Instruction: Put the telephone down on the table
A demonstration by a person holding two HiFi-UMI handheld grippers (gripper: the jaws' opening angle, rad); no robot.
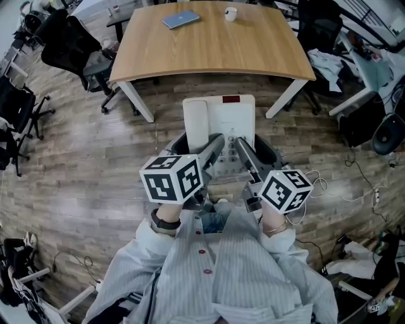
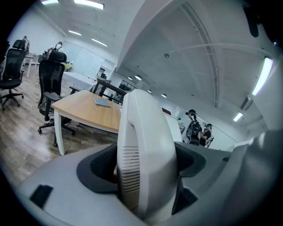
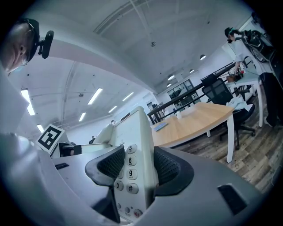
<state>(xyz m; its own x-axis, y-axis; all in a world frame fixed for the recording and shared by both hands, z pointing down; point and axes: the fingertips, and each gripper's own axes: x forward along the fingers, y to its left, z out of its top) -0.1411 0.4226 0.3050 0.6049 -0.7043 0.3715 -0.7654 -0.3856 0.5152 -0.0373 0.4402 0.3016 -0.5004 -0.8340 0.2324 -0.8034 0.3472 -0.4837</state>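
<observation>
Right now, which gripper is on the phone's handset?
The left gripper, its jaws clamped on the white handset; the right gripper pinches the keypad edge instead.

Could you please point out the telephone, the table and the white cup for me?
telephone (image 1: 235, 120), head view, on the flat white top of its body.
table (image 1: 209, 54), head view, on a bare part of the wooden top.
white cup (image 1: 230, 13), head view, on the middle of the cup.
</observation>
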